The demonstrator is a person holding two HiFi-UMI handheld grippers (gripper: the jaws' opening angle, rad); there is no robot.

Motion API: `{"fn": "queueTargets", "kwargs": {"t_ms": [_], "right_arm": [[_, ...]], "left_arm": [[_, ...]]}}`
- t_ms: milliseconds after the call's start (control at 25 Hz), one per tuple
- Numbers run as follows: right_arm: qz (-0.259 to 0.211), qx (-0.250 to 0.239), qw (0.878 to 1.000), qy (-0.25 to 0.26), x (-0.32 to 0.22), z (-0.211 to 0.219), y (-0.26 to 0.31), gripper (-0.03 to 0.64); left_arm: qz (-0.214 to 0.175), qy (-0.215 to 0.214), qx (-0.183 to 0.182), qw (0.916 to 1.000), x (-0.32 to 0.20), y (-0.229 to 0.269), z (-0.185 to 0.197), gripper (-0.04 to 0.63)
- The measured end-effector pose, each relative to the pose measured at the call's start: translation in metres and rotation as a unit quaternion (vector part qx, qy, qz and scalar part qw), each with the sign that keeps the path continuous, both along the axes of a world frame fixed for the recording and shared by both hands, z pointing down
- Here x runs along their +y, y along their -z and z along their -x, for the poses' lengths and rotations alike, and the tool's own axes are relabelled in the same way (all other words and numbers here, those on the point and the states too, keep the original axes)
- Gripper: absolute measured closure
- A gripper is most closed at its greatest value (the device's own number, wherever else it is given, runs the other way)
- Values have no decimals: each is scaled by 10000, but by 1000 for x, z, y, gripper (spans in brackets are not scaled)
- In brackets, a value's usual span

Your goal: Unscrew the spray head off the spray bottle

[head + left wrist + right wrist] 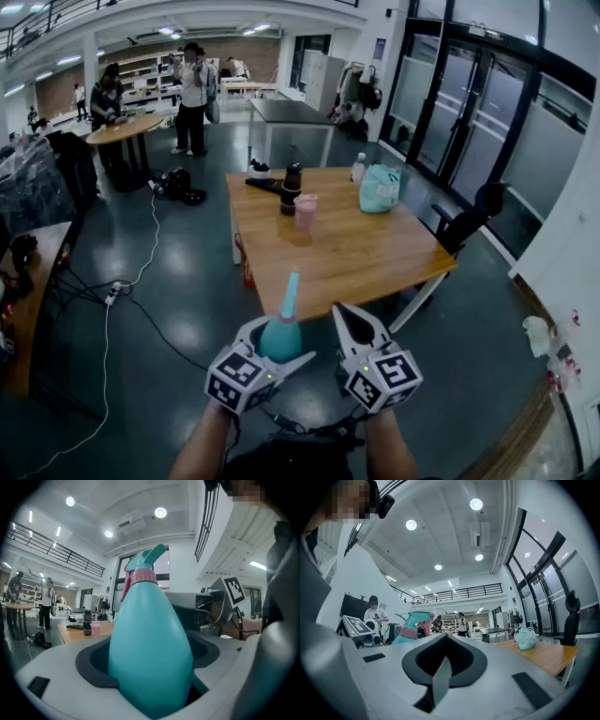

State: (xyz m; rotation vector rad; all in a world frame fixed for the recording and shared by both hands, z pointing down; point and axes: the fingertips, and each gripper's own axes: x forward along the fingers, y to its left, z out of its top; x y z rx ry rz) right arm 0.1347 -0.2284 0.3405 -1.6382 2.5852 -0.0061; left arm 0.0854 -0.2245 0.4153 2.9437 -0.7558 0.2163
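1. The left gripper (281,347) is clamped on the lower body of the teal spray bottle (280,335). The bottle stands upright in the air, short of the counter's near edge.
2. The spray head (148,558) sits on the bottle above a pink collar (144,577).
3. The right gripper (346,316) is at 3 o'clock from the bottle, just beside it. Its jaws are pressed together with nothing between them.
4. A wooden counter (347,258) lies at 12 o'clock from the grippers, with its near half bare.
5. Near its far edge are a teal bag (380,188), a pink cup (306,212), a dark flask (292,189) and a small clear bottle (357,169).
6. The floor (192,300) is dark and glossy, and a white cable (142,267) runs across it at 10 o'clock.
7. Glass doors (459,108) fill the wall at 2 o'clock.
8. At 11 o'clock, people stand around a round table (127,128). A grey table (286,112) stands beyond the counter.
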Motion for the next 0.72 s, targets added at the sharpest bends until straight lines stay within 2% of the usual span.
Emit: {"fn": "queueTargets", "kwargs": {"t_ms": [480, 720], "right_arm": [[-8, -60, 10000, 52, 1, 0, -2, 607], [-82, -206, 9984, 517, 13, 19, 5, 607]], "left_arm": [[3, -6, -19, 10000, 0, -4, -4, 167], [-71, 19, -93, 9999, 2, -4, -6, 167]]}}
